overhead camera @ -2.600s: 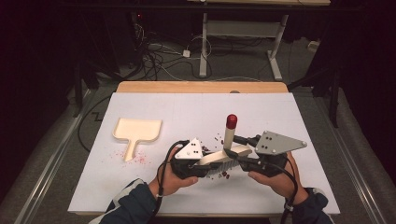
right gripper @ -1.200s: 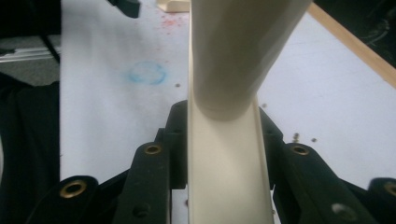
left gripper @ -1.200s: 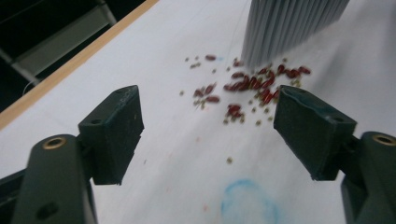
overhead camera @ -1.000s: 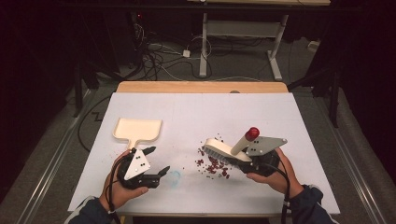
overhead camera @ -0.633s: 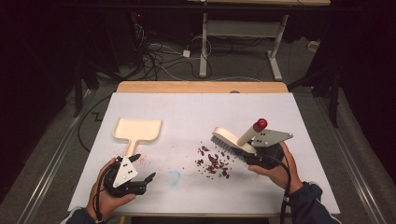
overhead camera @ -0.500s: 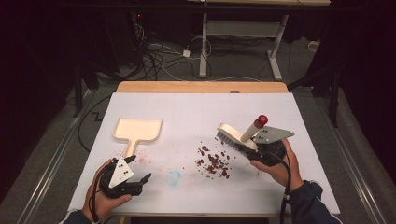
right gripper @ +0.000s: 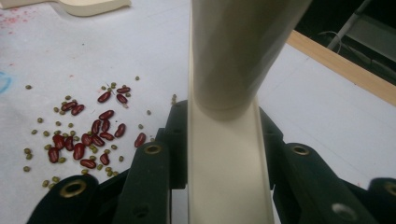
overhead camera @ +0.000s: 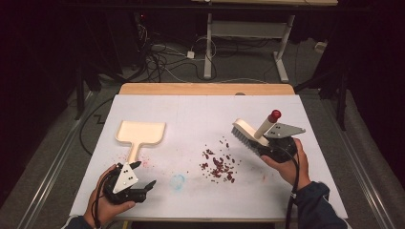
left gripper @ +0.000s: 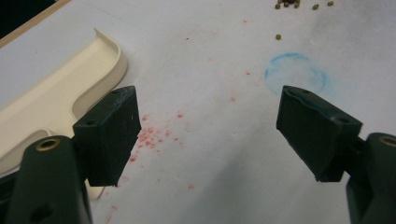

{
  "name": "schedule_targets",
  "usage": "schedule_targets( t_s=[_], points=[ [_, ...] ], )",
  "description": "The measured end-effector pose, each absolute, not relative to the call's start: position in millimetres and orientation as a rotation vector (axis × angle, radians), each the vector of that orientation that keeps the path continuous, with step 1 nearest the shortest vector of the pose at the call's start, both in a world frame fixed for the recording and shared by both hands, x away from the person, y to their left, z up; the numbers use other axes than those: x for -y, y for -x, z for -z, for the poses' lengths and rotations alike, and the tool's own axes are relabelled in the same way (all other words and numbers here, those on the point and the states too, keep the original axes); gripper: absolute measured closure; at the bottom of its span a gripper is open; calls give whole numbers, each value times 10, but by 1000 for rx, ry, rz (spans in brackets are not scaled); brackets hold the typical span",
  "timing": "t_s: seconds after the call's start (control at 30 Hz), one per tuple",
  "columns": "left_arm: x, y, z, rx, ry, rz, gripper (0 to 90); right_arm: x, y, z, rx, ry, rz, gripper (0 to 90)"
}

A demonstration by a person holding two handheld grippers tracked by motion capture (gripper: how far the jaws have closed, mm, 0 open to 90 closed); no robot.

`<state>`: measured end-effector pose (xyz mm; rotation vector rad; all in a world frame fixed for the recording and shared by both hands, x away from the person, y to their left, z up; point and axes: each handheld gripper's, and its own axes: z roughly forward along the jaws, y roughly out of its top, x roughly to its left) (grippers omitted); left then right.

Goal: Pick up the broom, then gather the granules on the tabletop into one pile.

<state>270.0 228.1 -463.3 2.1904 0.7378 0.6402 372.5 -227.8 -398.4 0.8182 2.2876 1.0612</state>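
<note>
A: Right gripper (overhead camera: 267, 143)?
B: Clamped on the brush (overhead camera: 249, 134), jaws tight on the cream body. Bristles point down at the table, red-tipped handle slants up and away. It sits to the right of the beans (overhead camera: 218, 164), not touching them. I'd judge it's held there to sweep the pile left.

A: Left gripper (overhead camera: 143, 176)?
B: Jaws wide apart, nothing between them. It's low over the paper, just beside the dustpan (overhead camera: 141, 135) handle. In the left gripper view the handle (left gripper: 28, 126) lies against the left jaw's outer side, not between the pads. Looks lined up for a grab, not done yet.

A: Dustpan?
B: Flat on the table (overhead camera: 191, 109), left half, mouth facing away from the person. Well apart from the beans, so it likely has to come over or the beans go across.

A: Room?
B: Plenty. Bare paper between pan and pile, just a blue ring mark (overhead camera: 177, 181) and red smudges. Beans sit mid-table, away from every edge. Left gripper is near the front edge, right hand (overhead camera: 286, 164) near the right side, still room behind the brush.

A: Risk?
B: Loose small green ones may scatter when swept.
</note>
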Motion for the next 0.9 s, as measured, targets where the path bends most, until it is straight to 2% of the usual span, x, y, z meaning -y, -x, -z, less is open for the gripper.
schedule_targets(
  t_s=[0.3, 0.6, 0.7, 0.9],
  points=[
    [-2259, -2719, 4646, -732, -2210, -627, 208, 2272, -3856, 4041, -2250, -836, -1008, 676],
    [-2220, -2713, 4662, -718, -2231, -617, 208, 2189, -4166, 4102, -2211, -865, -954, 676],
    [-2210, -2715, 4660, -718, -2226, -617, 208, 2058, -4320, 4223, -2223, -872, -905, 676],
    [-2221, -2723, 4681, -717, -2236, -617, 208, 1834, -4346, 4343, -2248, -820, -849, 676]
  ],
)
